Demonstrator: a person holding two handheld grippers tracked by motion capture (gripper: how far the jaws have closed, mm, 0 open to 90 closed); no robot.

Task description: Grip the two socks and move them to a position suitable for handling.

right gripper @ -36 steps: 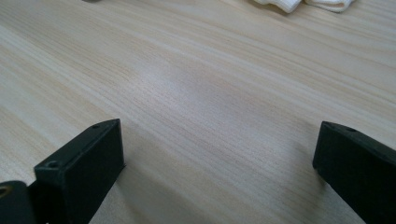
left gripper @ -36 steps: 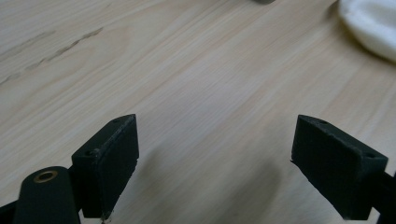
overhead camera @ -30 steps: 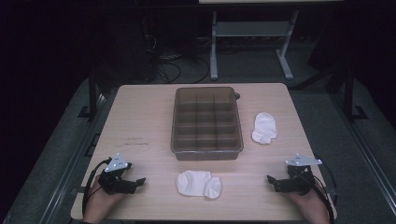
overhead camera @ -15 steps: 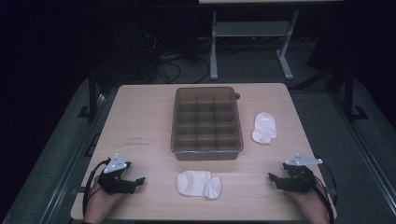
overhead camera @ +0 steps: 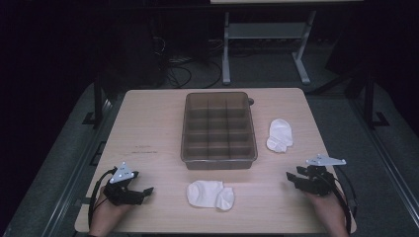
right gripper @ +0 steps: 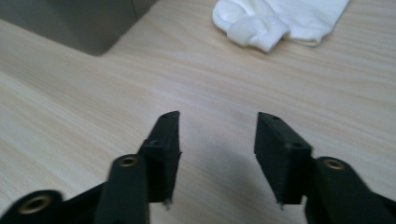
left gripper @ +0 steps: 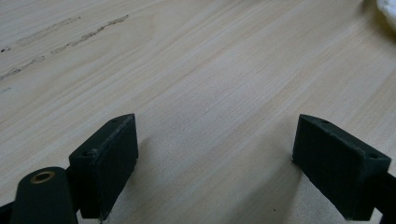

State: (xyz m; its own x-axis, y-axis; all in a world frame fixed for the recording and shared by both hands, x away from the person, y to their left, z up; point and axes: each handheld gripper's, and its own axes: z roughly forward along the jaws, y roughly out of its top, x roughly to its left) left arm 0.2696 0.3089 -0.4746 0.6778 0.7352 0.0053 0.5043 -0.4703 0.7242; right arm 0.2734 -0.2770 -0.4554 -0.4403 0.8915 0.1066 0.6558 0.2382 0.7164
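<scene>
Both tongs released, gripping nothing: left tongs (overhead camera: pixel 146 190) and right tongs (overhead camera: pixel 289 178) low on counter (overhead camera: pixel 148 118), flanking near sock (overhead camera: pixel 210 194) below tray (overhead camera: pixel 219 128).

Tray (overhead camera: pixel 219 157) mid-table; one sock (overhead camera: pixel 279 135) to its right, another sock (overhead camera: pixel 210 194) before it
</scene>
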